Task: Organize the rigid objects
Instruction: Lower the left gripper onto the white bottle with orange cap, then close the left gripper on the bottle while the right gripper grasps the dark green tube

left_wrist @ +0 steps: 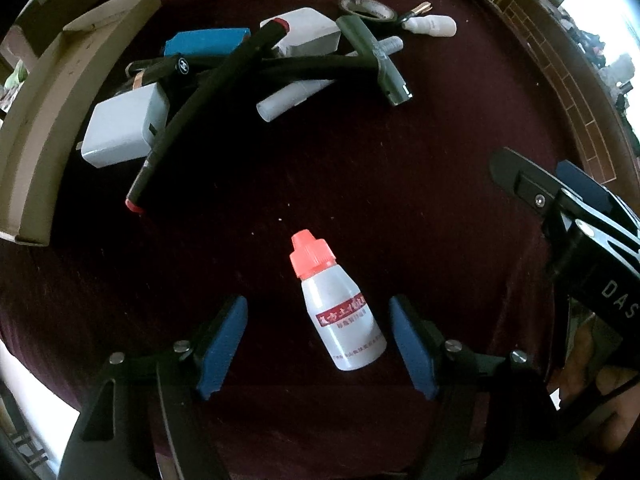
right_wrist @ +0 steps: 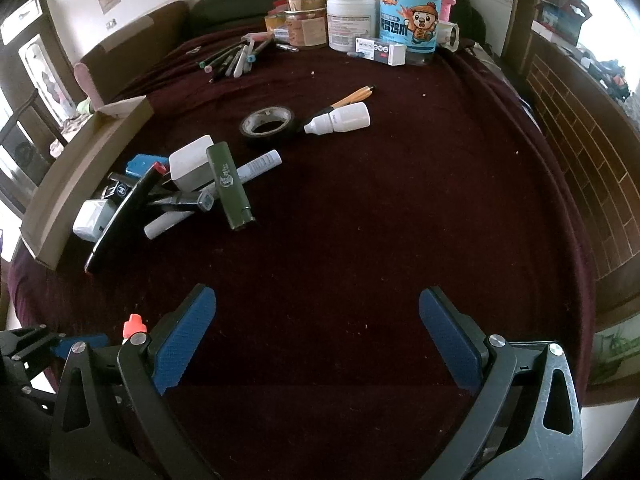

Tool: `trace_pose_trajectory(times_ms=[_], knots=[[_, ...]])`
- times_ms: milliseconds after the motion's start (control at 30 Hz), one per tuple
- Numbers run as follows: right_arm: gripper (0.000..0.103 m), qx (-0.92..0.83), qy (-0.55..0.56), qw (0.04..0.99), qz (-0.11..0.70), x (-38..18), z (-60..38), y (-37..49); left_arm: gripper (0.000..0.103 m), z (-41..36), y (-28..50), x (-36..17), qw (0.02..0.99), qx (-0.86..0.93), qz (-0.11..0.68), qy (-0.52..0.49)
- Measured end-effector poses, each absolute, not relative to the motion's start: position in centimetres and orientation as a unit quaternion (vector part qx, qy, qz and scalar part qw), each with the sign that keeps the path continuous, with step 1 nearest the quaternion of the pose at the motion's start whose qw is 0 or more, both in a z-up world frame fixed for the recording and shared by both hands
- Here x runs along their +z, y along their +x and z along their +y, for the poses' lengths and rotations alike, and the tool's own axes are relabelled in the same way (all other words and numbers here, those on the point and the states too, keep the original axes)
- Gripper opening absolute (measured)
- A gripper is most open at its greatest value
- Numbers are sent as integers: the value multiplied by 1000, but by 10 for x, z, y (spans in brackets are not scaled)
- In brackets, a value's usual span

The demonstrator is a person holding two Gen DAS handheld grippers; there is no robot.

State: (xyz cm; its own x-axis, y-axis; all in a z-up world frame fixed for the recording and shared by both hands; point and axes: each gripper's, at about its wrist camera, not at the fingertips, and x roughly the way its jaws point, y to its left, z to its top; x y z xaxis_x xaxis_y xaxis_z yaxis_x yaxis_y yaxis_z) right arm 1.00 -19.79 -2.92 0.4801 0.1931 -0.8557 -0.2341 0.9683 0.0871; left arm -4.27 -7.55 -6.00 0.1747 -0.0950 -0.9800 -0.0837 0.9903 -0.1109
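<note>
A small white bottle with a red cap (left_wrist: 338, 304) lies on the dark red cloth between the blue pads of my left gripper (left_wrist: 318, 340), which is open and not touching it. Its red cap shows in the right wrist view (right_wrist: 132, 325). My right gripper (right_wrist: 318, 340) is open and empty over bare cloth; it shows at the right edge of the left wrist view (left_wrist: 560, 200). A pile of objects lies further back: white charger blocks (left_wrist: 124, 130), black pens (left_wrist: 208, 92), a green lighter (left_wrist: 376, 60), a blue box (left_wrist: 206, 42).
An open cardboard box (left_wrist: 44, 120) stands at the left next to the pile. A tape roll (right_wrist: 267, 120), a white dropper bottle (right_wrist: 340, 119) and a pen lie mid-table. Jars, tubs and markers (right_wrist: 352, 20) crowd the far edge. A brick wall (right_wrist: 580, 152) runs along the right.
</note>
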Motion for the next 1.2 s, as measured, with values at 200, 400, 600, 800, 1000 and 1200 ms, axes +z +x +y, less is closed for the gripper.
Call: trace_pose_trajectory(times_ms=[200,400,600,800,1000,1200], knots=[[103,126,-22,861,493,-28,-198,9,67,-95,-56,-64,764,3,642,-63],[103,127,-21,862,490,-27,-200,7,64,-109,-55,-67,765,6,641,-62],[103,128,-20,863,488,-24,-199,5,63,-118,-52,-71,763,4,643,-61],[103,129,-17,862,489,-25,-198,4,46,-118,-57,-74,765,6,641,-62],[103,148,-24,857,494,-27,-186,3,29,-111,-73,-76,770,5,627,-119],[98,204,-46,847,489,-20,-166,16,29,-67,-57,-76,767,36,619,-167]])
